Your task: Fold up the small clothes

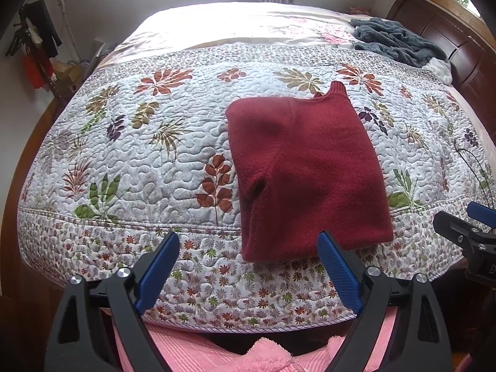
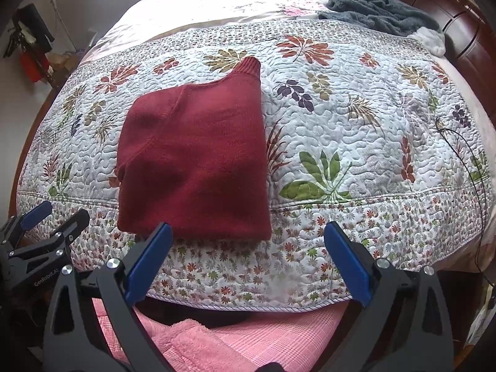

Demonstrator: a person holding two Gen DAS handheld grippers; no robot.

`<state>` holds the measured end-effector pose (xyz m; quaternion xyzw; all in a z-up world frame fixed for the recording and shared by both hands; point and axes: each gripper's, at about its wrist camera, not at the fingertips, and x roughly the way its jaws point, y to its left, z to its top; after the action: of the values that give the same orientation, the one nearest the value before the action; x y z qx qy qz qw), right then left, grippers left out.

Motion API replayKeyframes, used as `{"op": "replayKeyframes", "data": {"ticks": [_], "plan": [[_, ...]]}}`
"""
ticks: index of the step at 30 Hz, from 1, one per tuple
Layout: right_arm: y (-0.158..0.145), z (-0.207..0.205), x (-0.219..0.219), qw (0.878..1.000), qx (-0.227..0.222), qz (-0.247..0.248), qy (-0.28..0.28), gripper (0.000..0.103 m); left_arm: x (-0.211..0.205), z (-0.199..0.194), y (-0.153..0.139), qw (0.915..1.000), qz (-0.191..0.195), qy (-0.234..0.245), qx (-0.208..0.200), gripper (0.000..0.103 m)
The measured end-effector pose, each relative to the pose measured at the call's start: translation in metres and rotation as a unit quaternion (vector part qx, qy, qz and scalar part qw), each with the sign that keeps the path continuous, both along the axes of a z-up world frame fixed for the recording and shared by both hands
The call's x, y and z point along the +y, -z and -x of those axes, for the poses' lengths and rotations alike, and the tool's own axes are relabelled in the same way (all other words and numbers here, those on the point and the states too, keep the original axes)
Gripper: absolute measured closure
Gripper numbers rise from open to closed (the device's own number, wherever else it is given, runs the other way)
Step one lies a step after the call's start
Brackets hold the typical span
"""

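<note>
While the red sweater (image 1: 305,173) lies folded on the quilt (image 1: 148,142) near the bed's front edge, both grippers hang short of it with jaws spread wide and nothing between them. The left gripper (image 1: 248,263) faces the sweater's near hem; the right gripper (image 2: 248,257) sits just right of that hem, over bare quilt. A ribbed cuff or collar pokes out at the sweater's far corner. A grey blanket (image 1: 400,43) is bunched at the far right beside the dark wooden headboard (image 1: 458,49), with something white just beside it. A thin black cable (image 2: 474,179) trails across the quilt's right side. Pink cloth (image 2: 254,341) fills the space below the bed edge. Clutter at the far left wall is too dim to identify. Each gripper shows only partly in the other's view, cut off at the frame edge.
</note>
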<state>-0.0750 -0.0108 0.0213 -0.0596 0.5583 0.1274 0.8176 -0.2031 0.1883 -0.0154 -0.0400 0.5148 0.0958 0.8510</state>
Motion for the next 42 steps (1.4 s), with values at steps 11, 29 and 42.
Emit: {"op": "replayKeyframes", "data": {"ticks": [11,29,42], "plan": [[0.0032,-0.0036,-0.0022,1.000,0.005,0.000,0.000,0.006,-0.0001,-0.0002,0.0010,1.0000,0.000,0.000,0.003,0.013],[0.0044,-0.0044,-0.0032,1.000,0.001,0.008,0.000,0.006,0.0014,-0.0010,0.0026,1.0000,0.000,0.002,0.005,0.013],[0.0002,-0.0059,-0.0014,1.000,-0.019,0.018,0.002,0.006,0.0030,-0.0018,0.0042,1.0000,0.001,0.001,0.007,0.013]]}}
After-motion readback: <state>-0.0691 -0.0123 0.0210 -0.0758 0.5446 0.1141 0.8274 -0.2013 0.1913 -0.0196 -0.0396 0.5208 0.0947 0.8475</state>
